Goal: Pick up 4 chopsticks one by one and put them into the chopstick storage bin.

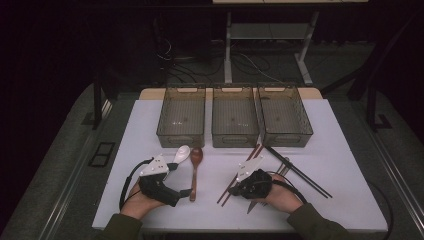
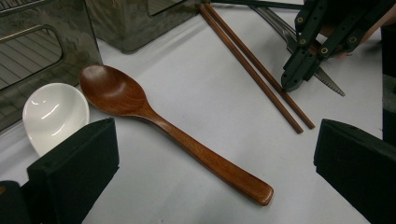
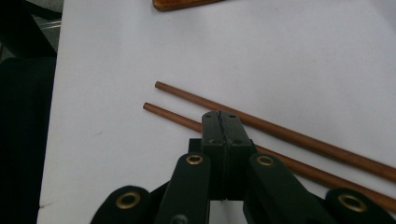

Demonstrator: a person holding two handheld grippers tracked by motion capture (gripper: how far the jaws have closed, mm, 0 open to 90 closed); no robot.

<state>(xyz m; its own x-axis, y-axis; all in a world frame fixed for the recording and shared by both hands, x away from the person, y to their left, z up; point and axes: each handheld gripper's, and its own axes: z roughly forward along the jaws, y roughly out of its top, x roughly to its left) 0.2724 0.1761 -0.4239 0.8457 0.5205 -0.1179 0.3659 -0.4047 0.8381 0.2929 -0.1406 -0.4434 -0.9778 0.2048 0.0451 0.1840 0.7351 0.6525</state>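
Observation:
A wooden spoon [image 1: 195,172] [image 2: 177,135] lies on the white table [image 1: 330,150], with a white ceramic spoon [image 1: 182,153] [image 2: 53,114] to its left. My left gripper [image 1: 185,192] [image 2: 215,128] is open, its jaws wide on either side of the wooden spoon's handle, above it. Two brown chopsticks [image 1: 256,151] [image 2: 254,67] [image 3: 299,137] lie diagonally at the centre. My right gripper [image 1: 231,190] [image 2: 290,84] [image 3: 220,117] is shut with nothing in it, its tip just over the chopsticks' near ends.
Three smoky plastic trays [image 1: 181,136] [image 1: 235,137] [image 1: 286,137] stand side by side at the back. Black chopsticks [image 1: 300,172] lie at the right, beside metal cutlery [image 1: 283,167] [image 2: 275,23]. A serrated knife [image 2: 329,84] lies under the right hand.

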